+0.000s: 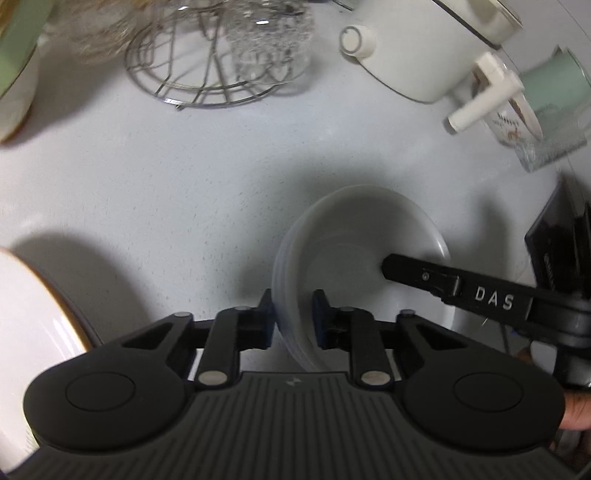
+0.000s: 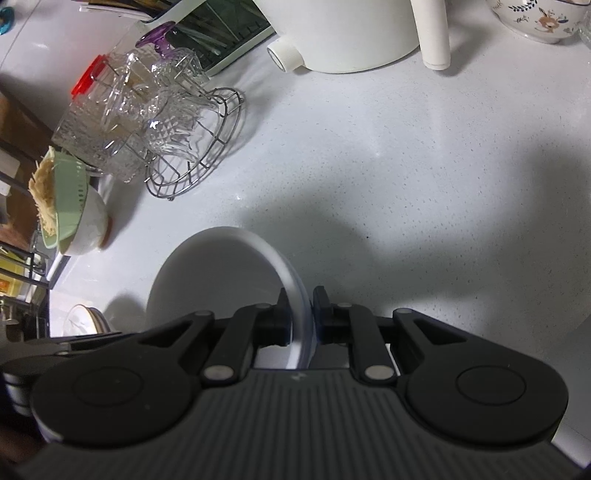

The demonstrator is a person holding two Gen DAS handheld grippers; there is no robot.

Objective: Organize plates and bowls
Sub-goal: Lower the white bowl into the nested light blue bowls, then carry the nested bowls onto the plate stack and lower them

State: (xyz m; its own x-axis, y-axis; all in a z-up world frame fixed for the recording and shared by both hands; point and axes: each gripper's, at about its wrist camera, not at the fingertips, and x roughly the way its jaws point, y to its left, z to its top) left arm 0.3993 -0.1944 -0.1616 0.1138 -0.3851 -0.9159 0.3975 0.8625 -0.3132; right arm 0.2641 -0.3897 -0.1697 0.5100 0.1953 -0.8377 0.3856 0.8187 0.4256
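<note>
A white bowl point(image 1: 354, 236) sits low over the pale speckled counter point(image 1: 166, 192); its left edge looks layered, as if several bowls are nested. My left gripper point(image 1: 293, 306) is shut on that left rim, one pad outside and one inside. One finger point(image 1: 424, 275) of my right gripper reaches into the bowl from the right. In the right wrist view the same white bowl point(image 2: 214, 277) lies left of centre, and my right gripper point(image 2: 300, 304) is shut on its right rim.
A gold-rimmed white plate point(image 1: 33, 325) lies at the lower left. A wire rack with cut glasses point(image 2: 192, 147) stands behind, beside a white pot point(image 1: 417, 55). A green colander in a white bowl point(image 2: 70, 206), a patterned bowl point(image 2: 539, 18) and a mint cup point(image 1: 550, 81) ring the counter.
</note>
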